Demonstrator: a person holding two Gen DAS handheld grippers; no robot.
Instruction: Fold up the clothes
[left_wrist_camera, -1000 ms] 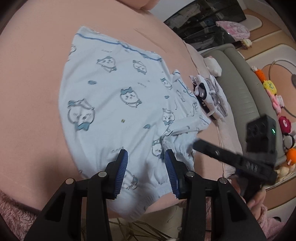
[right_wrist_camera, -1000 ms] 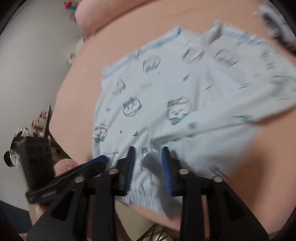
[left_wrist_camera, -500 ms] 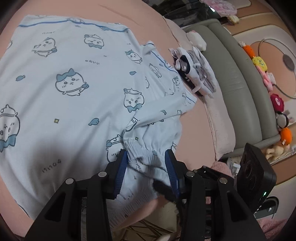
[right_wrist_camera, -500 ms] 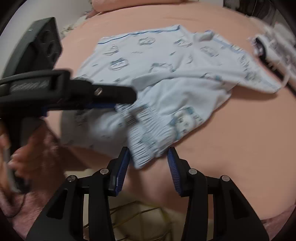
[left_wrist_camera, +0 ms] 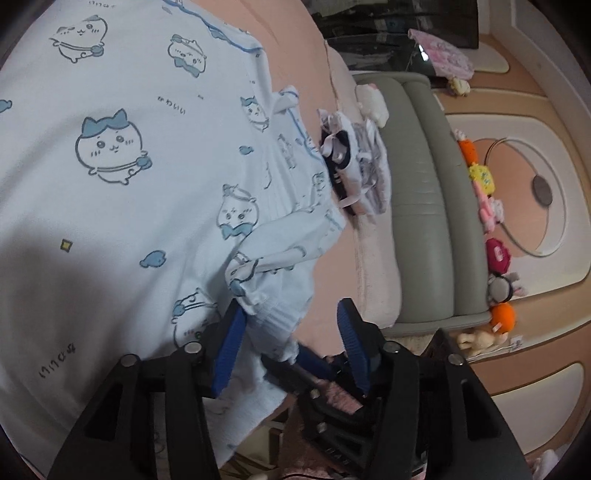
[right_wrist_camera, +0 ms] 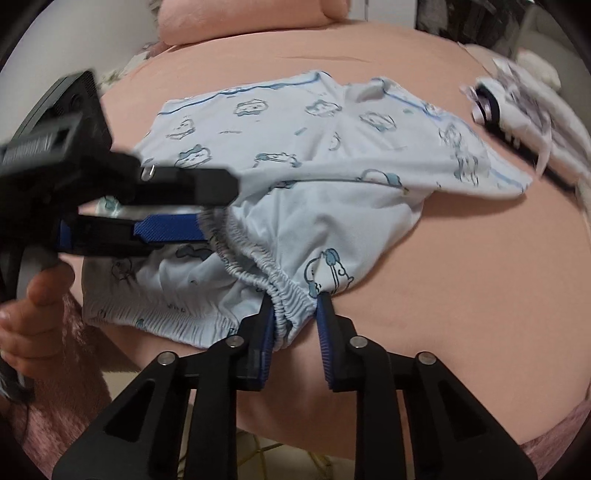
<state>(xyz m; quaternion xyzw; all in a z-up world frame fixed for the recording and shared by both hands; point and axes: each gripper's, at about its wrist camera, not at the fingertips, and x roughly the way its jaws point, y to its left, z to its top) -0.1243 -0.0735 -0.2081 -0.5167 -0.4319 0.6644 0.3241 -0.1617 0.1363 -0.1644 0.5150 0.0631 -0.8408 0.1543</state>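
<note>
Grey sofa left view only, pink pillow right view only

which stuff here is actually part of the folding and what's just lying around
Part of the job:
light blue cat-print pyjamas
right gripper, closing on the elastic waistband
left gripper, opening

Lying about:
white patterned garment
plush toys
pink pillow

A bed covered in a peach-pink sheet carries everything here. On it lies a pale blue garment printed with cartoon cats, spread out, its elastic waistband bunched near the bed's near edge. Just beside it rests a smaller white and dark bundle, perhaps folded clothing. A pink pillow sits at the far end.
</note>
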